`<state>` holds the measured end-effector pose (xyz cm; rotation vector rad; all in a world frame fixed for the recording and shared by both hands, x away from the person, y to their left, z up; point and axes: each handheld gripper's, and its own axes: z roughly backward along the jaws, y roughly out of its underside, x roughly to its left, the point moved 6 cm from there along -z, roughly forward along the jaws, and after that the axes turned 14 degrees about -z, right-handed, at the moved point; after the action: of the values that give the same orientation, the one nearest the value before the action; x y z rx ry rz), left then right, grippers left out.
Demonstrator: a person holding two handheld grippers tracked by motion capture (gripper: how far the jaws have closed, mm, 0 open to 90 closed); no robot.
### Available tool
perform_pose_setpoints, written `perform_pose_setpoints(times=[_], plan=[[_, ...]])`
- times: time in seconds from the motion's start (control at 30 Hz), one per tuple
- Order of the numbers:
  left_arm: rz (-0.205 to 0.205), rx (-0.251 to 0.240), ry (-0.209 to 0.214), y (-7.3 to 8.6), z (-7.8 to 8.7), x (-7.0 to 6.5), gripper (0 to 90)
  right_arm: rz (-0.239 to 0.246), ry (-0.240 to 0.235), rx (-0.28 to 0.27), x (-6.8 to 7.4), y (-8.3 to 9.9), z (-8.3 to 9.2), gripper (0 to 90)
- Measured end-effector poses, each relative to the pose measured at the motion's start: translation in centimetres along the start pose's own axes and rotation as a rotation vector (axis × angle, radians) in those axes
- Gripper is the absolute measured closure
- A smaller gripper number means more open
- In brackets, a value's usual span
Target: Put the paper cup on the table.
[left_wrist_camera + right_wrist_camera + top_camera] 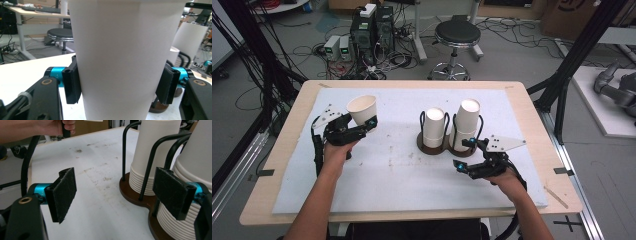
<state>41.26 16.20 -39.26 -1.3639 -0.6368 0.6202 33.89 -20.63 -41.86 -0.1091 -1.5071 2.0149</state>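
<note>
A: Over the mat's left side, left gripper (357,127) clamped on a paper cup (362,110), upright, mouth up, held off the white mat (387,170).
B: Right gripper (469,155)?
A: Jaws apart, nothing between, just beside the dark two-ring holder (439,142) with its stacks of upside-down cups (433,127).
B: Tips?
A: Thin smooth tapered paper: squeeze lightly, keep it level, pads low on the wall. Black wire loops look rigid.
</note>
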Motion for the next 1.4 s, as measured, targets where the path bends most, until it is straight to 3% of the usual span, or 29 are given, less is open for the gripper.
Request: perform_pose_setpoints(times=[0.13,0.3,0.5,0.83,1.2,1.4], plan=[[-0.035,0.035,-0.028,0.7,-0.6,0.4,34.2,-0.009,0.002,-0.009,-0.2,0.0,0.2,19.9],[-0.049,0.065,-0.033,1.8,-1.4,0.9,34.4,-0.019,0.005,-0.009,-0.4,0.0,0.3,19.9],[-0.04,0.117,-0.034,3.1,-2.5,1.1,34.4,-0.024,0.007,-0.011,-0.4,0.1,0.4,19.9],[-0.034,0.237,-0.073,5.4,-3.6,1.6,33.6,-0.023,0.006,-0.008,-0.5,0.2,0.5,19.9],[-0.027,0.307,-0.066,7.2,-4.0,1.1,33.1,-0.027,0.003,-0.008,-0.4,0.2,0.5,19.9],[-0.035,0.332,-0.062,7.4,-4.0,0.9,32.9,-0.027,0.002,-0.007,-0.4,0.2,0.4,19.9]])
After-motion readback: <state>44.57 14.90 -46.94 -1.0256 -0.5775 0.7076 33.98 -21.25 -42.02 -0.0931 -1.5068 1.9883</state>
